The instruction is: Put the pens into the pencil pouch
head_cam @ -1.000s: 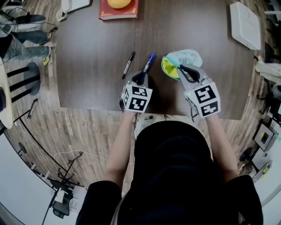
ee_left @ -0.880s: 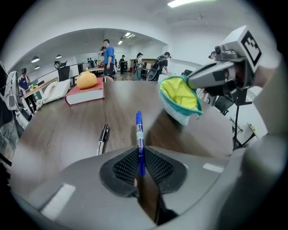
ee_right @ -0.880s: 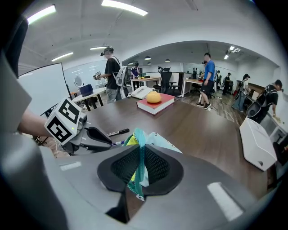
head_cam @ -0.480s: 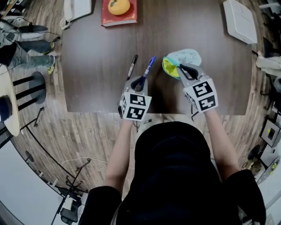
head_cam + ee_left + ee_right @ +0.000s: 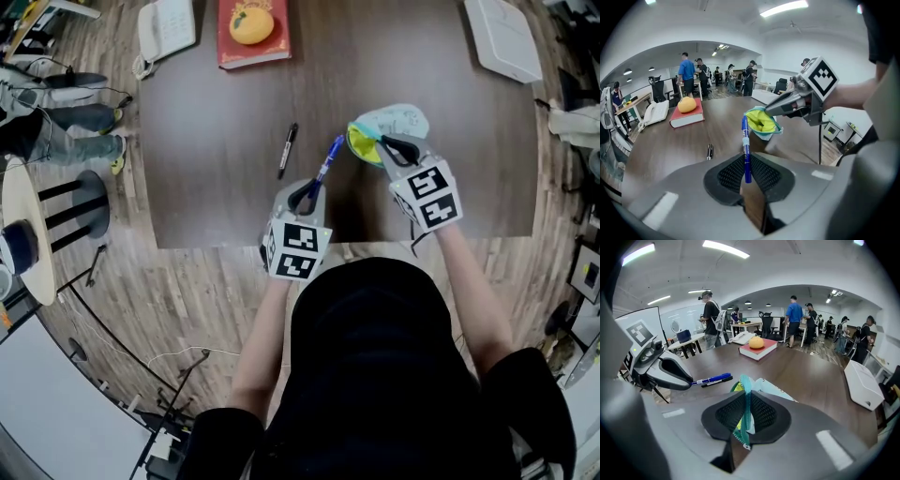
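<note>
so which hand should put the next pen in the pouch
Left: the left tongs grip the blue pen, pointed at the pouch; the right tongs hold its open rim.

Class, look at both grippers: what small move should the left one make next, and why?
Probably carry the blue plastic pen toward the open yellow-lined fabric pouch: the left gripper is shut on the pen, and the right gripper pinches the pouch's rim.

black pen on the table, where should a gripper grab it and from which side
Mid-barrel, from straight above, jaws across its length. The black pen lies flat on the table, thin and long, with bare wood on both sides.
</note>
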The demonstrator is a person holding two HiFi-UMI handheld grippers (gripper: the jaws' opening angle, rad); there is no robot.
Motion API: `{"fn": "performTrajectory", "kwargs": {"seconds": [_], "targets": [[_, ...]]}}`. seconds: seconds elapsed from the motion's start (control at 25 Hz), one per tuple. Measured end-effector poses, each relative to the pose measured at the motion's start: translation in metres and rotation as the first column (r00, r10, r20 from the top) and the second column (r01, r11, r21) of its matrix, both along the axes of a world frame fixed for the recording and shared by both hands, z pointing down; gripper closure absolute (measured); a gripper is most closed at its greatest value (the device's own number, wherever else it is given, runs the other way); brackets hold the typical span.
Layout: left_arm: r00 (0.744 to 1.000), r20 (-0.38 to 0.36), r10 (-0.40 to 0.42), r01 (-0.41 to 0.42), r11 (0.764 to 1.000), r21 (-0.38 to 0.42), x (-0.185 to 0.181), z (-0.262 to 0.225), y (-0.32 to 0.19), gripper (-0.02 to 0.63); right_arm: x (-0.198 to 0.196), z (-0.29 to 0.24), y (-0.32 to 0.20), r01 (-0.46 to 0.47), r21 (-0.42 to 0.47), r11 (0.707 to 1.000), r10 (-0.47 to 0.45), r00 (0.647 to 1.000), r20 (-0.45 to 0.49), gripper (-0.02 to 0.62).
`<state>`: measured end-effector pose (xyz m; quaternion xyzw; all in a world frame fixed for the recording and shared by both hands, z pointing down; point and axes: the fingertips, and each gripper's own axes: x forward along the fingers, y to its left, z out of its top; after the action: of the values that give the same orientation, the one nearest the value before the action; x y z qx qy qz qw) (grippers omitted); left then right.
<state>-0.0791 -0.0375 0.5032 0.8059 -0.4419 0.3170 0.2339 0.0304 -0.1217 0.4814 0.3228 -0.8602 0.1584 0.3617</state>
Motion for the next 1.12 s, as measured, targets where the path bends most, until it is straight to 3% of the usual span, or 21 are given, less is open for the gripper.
{"fn": "performTrajectory", "kwargs": {"seconds": [1.12], "targets": [[0.982,-0.027,0.185,-0.186,0.978,-0.098,0.067,0.021,0.0,0.571,0.001,-0.004,0.033,0.003,-0.011,1.0,-0.003,1.0,0.009,0.557]]}}
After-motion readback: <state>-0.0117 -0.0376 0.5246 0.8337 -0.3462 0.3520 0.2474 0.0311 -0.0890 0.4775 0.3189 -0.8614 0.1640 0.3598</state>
